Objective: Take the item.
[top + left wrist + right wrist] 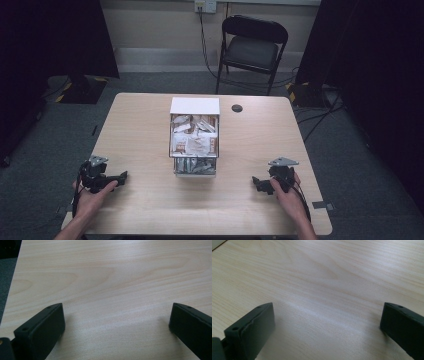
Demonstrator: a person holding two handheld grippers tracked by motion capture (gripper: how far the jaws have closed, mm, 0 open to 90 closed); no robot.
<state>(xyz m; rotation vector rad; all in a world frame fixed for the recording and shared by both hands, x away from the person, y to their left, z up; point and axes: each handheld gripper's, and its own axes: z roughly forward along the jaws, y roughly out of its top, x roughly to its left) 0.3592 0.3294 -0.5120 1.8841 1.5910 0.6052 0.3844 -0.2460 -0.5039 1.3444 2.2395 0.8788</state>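
A clear box (194,142) with a white back panel stands in the middle of the light wooden table (140,125); it holds several paper packets in tiers. My left gripper (120,176) rests on the table near the front left, held in a hand, pointing toward the box's side. In the left gripper view its jaws stand wide apart over bare wood, so the left gripper (117,322) is open and holds nothing. My right gripper (256,183) lies at the front right, aimed leftward. Over plain tabletop the right gripper (328,322) is open too, nothing between its jaws.
A small dark round spot (237,108) marks the table behind the box on the right. A black folding chair (252,47) stands beyond the far edge. Dark curtains flank the room, and cables run across the grey floor at the right.
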